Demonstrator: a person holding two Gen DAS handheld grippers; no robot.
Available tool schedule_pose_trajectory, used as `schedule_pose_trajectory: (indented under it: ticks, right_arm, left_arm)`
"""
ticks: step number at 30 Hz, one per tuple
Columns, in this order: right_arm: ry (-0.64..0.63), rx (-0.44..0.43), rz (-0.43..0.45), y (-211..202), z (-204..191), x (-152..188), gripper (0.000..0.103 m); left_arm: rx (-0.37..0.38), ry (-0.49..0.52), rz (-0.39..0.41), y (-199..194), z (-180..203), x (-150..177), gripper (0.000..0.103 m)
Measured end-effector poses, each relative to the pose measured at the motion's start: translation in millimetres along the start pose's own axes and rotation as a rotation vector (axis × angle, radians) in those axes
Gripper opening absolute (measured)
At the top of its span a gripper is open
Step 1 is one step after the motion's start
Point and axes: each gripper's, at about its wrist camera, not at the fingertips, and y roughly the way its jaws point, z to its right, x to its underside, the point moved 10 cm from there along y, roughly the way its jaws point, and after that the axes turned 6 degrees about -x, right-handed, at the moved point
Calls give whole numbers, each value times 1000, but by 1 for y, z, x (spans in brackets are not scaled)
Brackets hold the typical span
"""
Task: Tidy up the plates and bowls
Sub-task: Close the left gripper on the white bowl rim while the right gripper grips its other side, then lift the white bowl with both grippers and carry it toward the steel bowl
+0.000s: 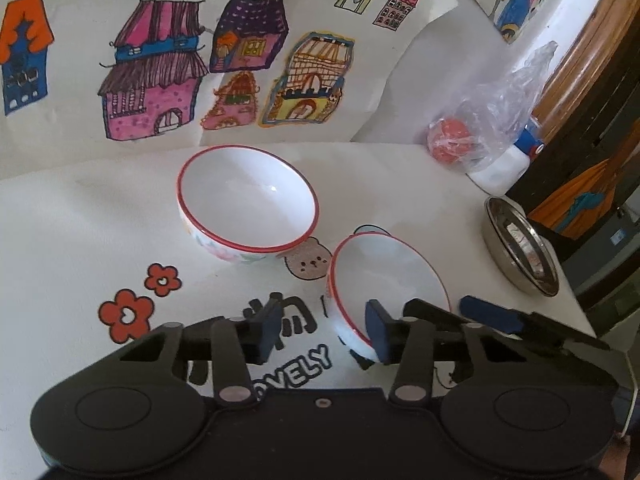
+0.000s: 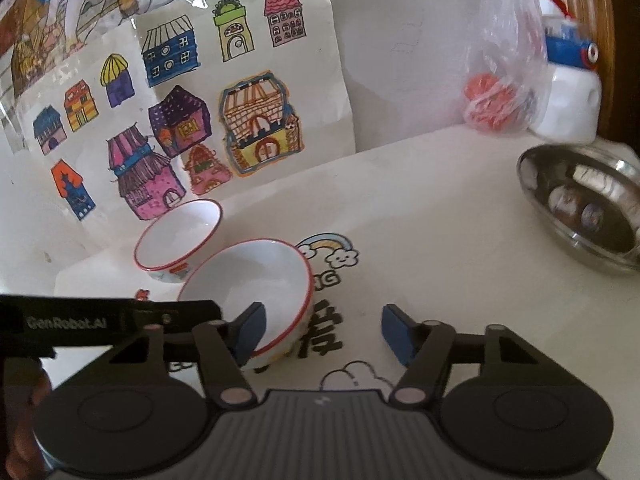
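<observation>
Tilted, mouth toward the upright far bowl (image 1: 248,210) just beside it: near bowl (image 2: 250,292), white inside, red rim, on the printed tablecloth (image 2: 440,240). Wide apart on both the left gripper (image 1: 324,330) and right gripper (image 2: 322,330), fingers flanking that rim. Steel dish (image 2: 584,216) well off right.

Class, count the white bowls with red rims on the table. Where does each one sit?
2. The far bowl stands nearest the house drawings. The near bowl sits beside it, by the left tool, with one right tool finger inside it. None look hidden.
</observation>
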Motion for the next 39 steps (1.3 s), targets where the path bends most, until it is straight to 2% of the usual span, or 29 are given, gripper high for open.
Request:
schedule_pose_trajectory:
  ticks: [1, 6, 7, 8, 12, 20, 31, 39]
  right_arm:
    - [13, -13, 0, 0, -1, 0, 52]
    - [67, -72, -14, 3, -7, -1, 29]
    - [74, -84, -20, 4, -9, 0, 27]
    - [77, -79, -19, 3, -10, 0, 27]
    - [93, -67, -19, 2, -10, 1, 23]
    - [186, -108, -16, -16, -11, 0, 17]
    - [156, -126, 56, -74, -40, -12, 16]
    - [121, -146, 88, -117, -69, -5, 16]
  left_arm:
    - [5, -2, -4, 1, 1, 0, 43]
    - [31, 13, -9, 2, 7, 0, 29]
    - [35, 19, -9, 3, 8, 0, 27]
    - [39, 27, -8, 3, 10, 0, 24]
    - [34, 36, -7, 3, 11, 0, 22]
    - [18, 34, 12, -6, 12, 0, 19]
    - [60, 49, 89, -57, 27, -3, 19]
    - [70, 73, 143, -105, 35, 8, 19]
